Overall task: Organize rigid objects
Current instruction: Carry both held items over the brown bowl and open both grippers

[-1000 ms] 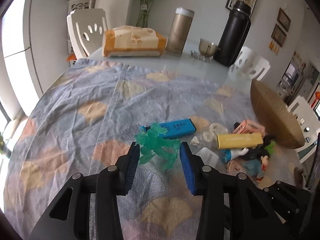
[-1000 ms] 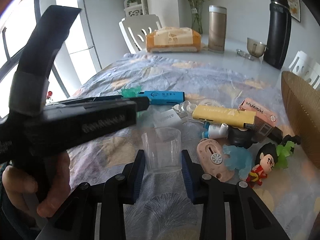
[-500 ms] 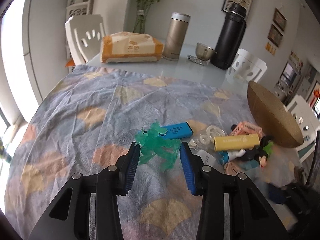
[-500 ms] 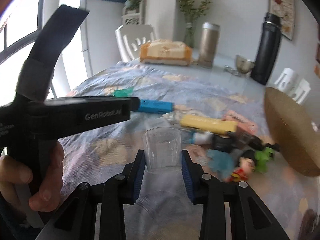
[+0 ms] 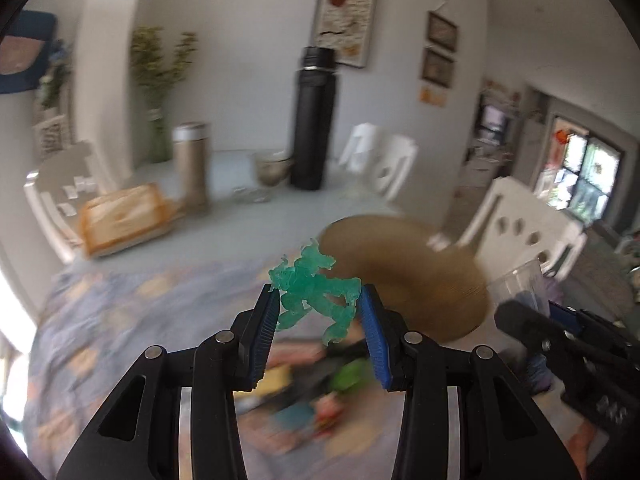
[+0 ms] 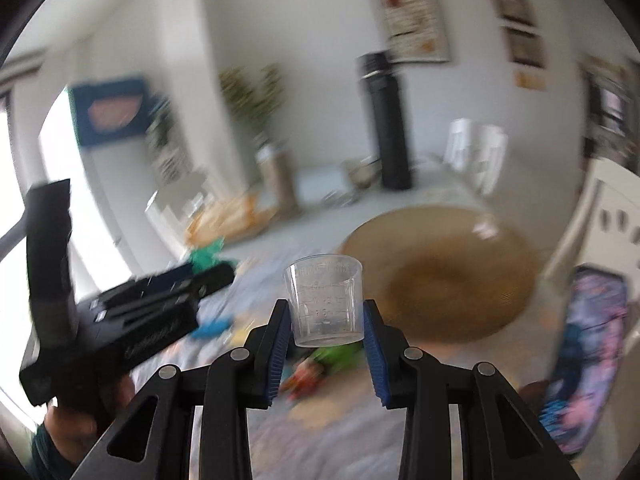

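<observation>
At the centre of the left wrist view, the left gripper (image 5: pixel 318 314) is clenching a translucent green figurine (image 5: pixel 314 292) above a blurred tablecloth (image 5: pixel 120 320). In the right wrist view, the right gripper (image 6: pixel 324 330) is grasping a clear measuring cup (image 6: pixel 324 300) at centre frame, with a woven brown bowl (image 6: pixel 448 280) lying right of centre behind it.

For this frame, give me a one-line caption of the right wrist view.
Right gripper carries a clear measuring cup toward a woven basket.
</observation>
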`<state>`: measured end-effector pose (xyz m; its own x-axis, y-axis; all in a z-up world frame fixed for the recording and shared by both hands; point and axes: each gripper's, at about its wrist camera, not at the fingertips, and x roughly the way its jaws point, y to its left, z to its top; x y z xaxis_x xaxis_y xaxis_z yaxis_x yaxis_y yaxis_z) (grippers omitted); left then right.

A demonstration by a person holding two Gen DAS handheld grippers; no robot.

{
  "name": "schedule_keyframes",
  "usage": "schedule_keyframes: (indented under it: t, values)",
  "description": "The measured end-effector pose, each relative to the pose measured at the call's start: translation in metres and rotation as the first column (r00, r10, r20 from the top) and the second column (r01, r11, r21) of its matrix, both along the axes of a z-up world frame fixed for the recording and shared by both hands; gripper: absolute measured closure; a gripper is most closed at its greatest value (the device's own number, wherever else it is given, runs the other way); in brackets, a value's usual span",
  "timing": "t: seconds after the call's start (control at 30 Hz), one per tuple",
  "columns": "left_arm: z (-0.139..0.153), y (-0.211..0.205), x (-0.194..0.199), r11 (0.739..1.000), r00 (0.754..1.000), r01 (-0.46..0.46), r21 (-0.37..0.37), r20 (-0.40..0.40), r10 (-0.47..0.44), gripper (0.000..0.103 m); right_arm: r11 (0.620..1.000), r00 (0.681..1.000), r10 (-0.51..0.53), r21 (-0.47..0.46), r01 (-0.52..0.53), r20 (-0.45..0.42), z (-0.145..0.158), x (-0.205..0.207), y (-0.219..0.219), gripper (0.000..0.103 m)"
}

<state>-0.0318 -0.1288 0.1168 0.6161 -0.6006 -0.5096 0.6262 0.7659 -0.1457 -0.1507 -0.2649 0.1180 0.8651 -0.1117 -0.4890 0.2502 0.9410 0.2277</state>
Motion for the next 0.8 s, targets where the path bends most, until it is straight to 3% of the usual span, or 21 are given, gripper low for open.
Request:
schedule_keyframes:
  t: [0.1, 0.23, 0.33, 0.53, 0.57, 0.67, 0.7, 0.8]
  values:
    - [0.003, -0.034, 0.013, 0.999, 0.999, 0.045, -0.016, -0.02, -0.046, 0.065, 0.994, 0.994, -0.108, 0.035, 0.108, 0.009, 0.014, -0.001, -0.039, 0.068]
    - [-0.026, -0.078, 0.027, 0.995, 0.993, 0.09, 0.04, -0.077, -0.086, 0.065, 0.978, 0.973, -0.196, 0.042, 0.202, -0.118, -0.007, 0.024, -0.068, 0.068]
    - [-0.049, -0.093, 0.035, 0.99, 0.992, 0.095, 0.099, -0.097, -0.086, 0.065, 0.976, 0.952, -0.197, 0.049, 0.214, -0.233, -0.035, 0.048, -0.075, 0.068]
    - [-0.067, -0.102, 0.042, 0.982, 0.992, 0.106, 0.158, -0.085, -0.094, 0.064, 0.974, 0.926, -0.221, -0.017, 0.227, -0.307, -0.052, 0.069, -0.069, 0.068]
    - [-0.067, -0.103, 0.041, 0.98, 0.992, 0.112, 0.167, -0.077, -0.1, 0.062, 0.973, 0.922, -0.224, -0.021, 0.229, -0.315, -0.054, 0.07, -0.069, 0.068]
    - [-0.063, -0.099, 0.04, 0.974, 0.998, 0.064, 0.219, -0.043, -0.056, 0.045, 0.97, 0.914, -0.243, -0.064, 0.235, -0.326, -0.055, 0.071, -0.064, 0.067]
    - [-0.06, -0.094, 0.039, 0.975, 0.998, 0.054, 0.217, -0.036, -0.047, 0.037, 0.969, 0.912, -0.247, -0.074, 0.236, -0.326, -0.054, 0.071, -0.063, 0.065]
    - [-0.046, -0.068, 0.031, 0.984, 0.999, 0.049, 0.17, -0.026, -0.045, 0.032, 0.973, 0.928, -0.229, -0.078, 0.215, -0.293, -0.044, 0.062, -0.056, 0.06]
